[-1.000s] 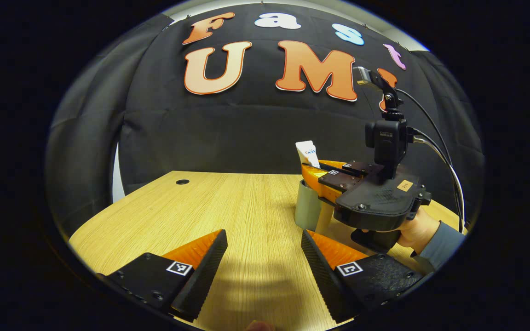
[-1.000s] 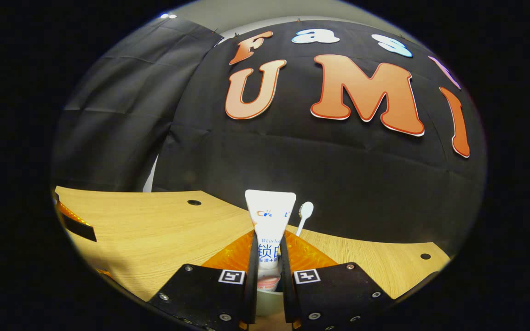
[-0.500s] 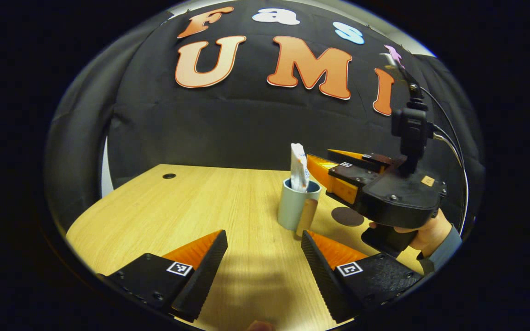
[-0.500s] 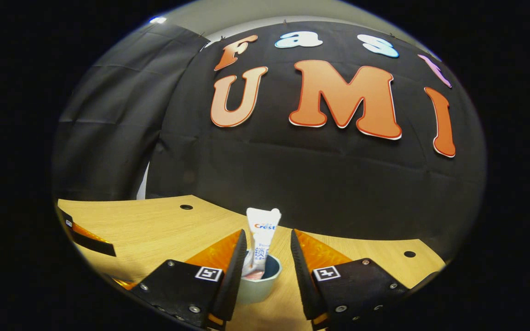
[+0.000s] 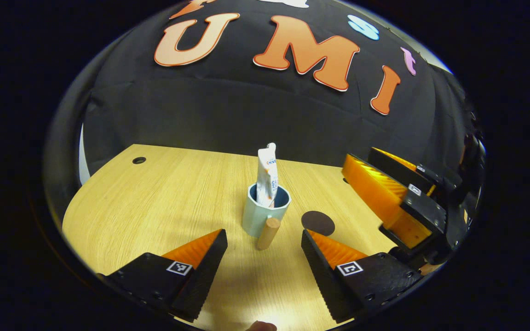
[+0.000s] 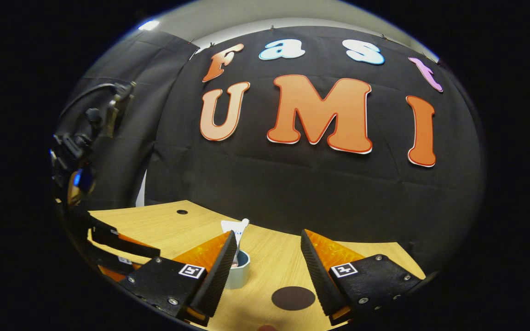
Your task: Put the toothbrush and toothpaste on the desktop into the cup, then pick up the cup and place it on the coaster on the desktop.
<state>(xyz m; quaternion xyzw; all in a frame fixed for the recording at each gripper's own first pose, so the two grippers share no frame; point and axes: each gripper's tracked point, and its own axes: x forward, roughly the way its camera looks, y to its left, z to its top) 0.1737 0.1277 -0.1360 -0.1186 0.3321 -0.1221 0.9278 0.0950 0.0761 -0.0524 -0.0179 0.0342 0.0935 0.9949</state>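
standing toothpaste in cup, coaster beside

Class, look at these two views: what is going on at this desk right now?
A person holds a two-finger tool in each hand over a wooden desk. The toothpaste stands upright in the cup, and a toothbrush head pokes up beside it. Both tools are open and holding nothing: the left tool faces the cup, and the right tool sits off to the side. The cup is not yet on the dark round coaster, which lies bare beside it.
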